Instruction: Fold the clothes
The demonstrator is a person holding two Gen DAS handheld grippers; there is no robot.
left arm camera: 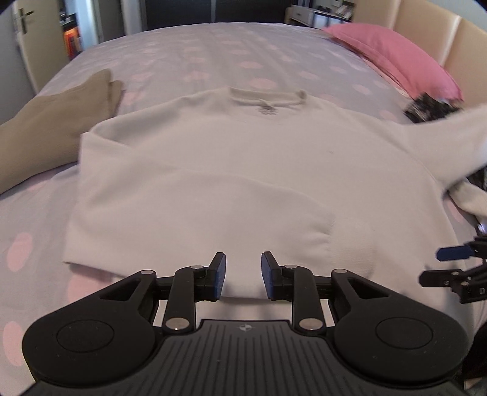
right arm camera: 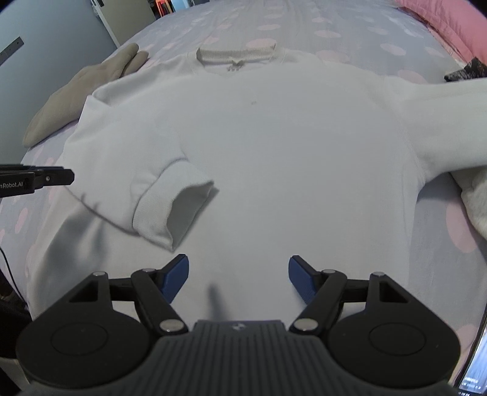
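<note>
Covering the bed [right arm camera: 350,27] ahead of both jaws lay the white sweatshirt [right arm camera: 274,146], one sleeve [right arm camera: 158,189] folded across its body, while the right gripper [right arm camera: 238,275] hung with jaws wide and the left gripper [left arm camera: 243,275] with jaws narrower, both holding nothing.

Soft, dim daylight; fisheye bending at edges, slight motion blur, faint shadows.
</note>
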